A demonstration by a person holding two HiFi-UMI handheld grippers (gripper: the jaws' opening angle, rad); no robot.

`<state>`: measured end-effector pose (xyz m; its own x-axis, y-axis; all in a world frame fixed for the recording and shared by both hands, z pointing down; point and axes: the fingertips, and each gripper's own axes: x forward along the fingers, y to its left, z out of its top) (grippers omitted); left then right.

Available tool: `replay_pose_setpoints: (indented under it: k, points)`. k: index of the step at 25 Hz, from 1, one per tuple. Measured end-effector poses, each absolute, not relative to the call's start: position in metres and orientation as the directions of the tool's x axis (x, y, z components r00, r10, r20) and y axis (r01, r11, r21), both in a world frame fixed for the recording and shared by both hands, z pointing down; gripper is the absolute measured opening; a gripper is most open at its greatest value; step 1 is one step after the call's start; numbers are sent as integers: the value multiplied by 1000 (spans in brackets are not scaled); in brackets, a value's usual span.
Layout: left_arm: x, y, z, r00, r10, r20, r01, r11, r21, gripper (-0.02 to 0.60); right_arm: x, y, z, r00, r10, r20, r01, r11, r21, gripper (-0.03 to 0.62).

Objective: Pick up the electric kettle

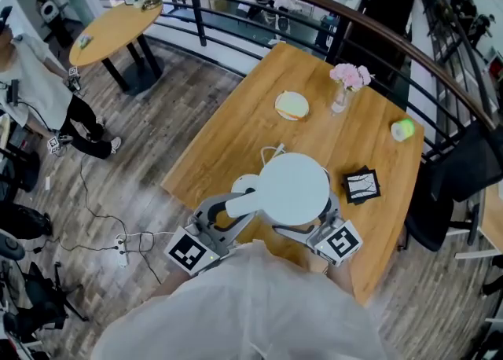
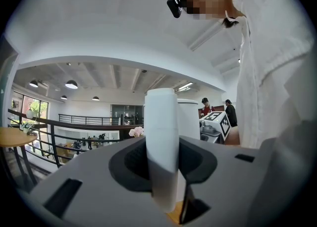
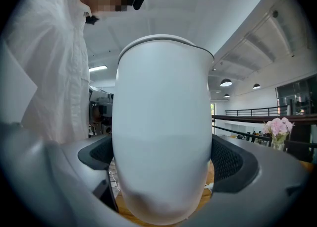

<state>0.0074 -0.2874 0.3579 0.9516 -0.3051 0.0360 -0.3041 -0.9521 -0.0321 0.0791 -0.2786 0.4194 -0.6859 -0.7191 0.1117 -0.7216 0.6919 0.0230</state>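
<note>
now left tongs (image 2: 162, 165) pinch the handle (image 2: 161, 122), right tongs (image 3: 161, 166) clamp the kettle body (image 3: 161, 102).

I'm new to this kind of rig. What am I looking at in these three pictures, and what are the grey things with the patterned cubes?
There is no robot here. A person holds a pair of hand-operated tongs in each hand, and the patterned cubes are part of them. The top-down picture comes from a camera on the person's head. The other two come from cameras riding on each pair of tongs, looking along the jaws.

The left tongs are closed on the upright white handle of the white electric kettle. The right tongs clamp its rounded body.

On the wooden table lie a round white kettle base with its cord, a round cream plate, a glass vase of pink flowers, a small green object and a black square pad.
</note>
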Motion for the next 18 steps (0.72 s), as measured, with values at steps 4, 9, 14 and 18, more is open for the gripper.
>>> replay_pose_setpoints:
  k: [4,9,14,18]
  points:
    - [8,-288,356,954,-298,32,-297,-954,-31,121,79,-279,418,-682,-723,115,-726,688,23,577]
    - [7,-290,356,956,-293,32,-292,-956,-30,121,79,-281,419,-673,-729,125,-732,680,29,577]
    - [4,-289,357,956,-292,23,-291,-956,-24,121,76,-280,417,-667,-735,120,-736,675,45,577]
    - [1,-291,357,956,-293,26,-293,-956,-31,120,73,-281,418,-669,-732,131,-733,679,50,577]
